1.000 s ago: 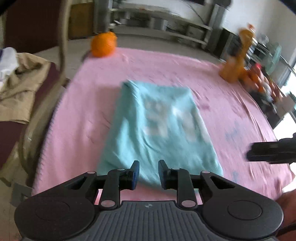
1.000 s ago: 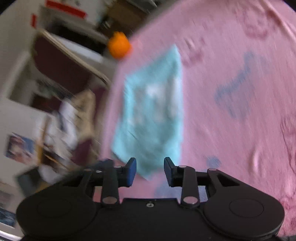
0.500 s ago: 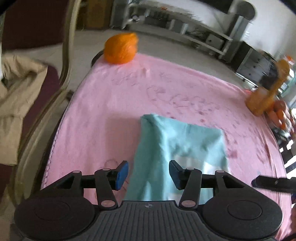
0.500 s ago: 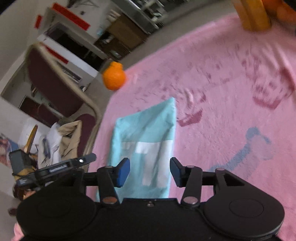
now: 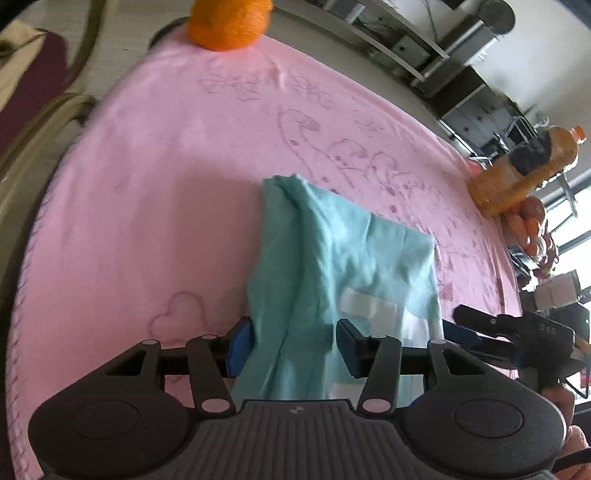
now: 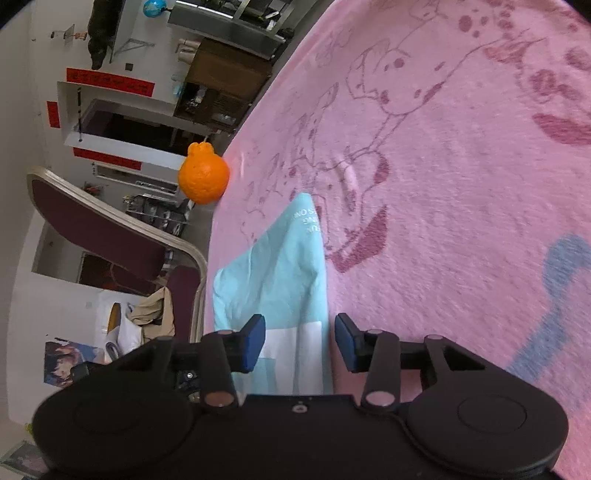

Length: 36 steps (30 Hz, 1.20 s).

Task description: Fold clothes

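While grippers (image 5: 291,341) straddle shirt (image 5: 343,254) (folded)

Small white print on the teal garment (image 6: 280,273), upside down, partly reads "NO ST"; the rest is illegible

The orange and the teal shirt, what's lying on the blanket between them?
Nothing: in the left wrist view only bare pink blanket with printed drawings runs from the orange to the teal shirt.
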### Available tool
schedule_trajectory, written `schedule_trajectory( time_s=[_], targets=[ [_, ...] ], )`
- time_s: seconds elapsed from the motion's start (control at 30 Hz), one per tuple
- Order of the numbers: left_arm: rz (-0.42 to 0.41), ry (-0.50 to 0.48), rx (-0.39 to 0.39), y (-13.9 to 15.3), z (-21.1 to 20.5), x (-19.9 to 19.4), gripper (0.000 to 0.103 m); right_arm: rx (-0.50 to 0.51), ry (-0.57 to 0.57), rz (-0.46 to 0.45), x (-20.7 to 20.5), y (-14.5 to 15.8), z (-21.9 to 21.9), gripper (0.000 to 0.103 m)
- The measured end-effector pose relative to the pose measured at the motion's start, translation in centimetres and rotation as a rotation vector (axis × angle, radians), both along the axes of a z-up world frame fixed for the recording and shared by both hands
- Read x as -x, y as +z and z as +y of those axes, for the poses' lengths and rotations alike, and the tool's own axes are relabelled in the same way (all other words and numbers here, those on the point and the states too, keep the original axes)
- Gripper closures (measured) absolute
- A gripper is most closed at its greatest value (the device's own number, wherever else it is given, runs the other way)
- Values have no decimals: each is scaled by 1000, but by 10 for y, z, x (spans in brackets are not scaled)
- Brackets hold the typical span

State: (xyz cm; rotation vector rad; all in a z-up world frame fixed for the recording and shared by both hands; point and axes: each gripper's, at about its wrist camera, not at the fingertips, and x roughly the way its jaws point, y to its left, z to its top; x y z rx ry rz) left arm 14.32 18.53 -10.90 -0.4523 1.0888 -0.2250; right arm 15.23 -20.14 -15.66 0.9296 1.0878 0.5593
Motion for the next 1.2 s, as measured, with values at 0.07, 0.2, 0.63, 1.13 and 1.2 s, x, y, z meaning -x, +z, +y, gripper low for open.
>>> schedule_trajectory(
  time_s=[0.07,0.2,0.63,1.13,1.2],
  targets=[
    [-10,-17,4,-1,-3,-9,54,13,20,-11,-4,1,5,64],
    [-35,-26,14,-4,-10,-26,53,41,26,-53,-12,5,13,65],
    [-178,-11,-152,16,-44,-21,91,149,-7,-161,-26,7,37,96],
    [-789,39,-195,188,-184,173,91,339,-252,-661,172,223,-41,97],
    [-818,-7,-164,194,-215,182,91,424,-301,-725,203,249,-63,97]
  ],
)
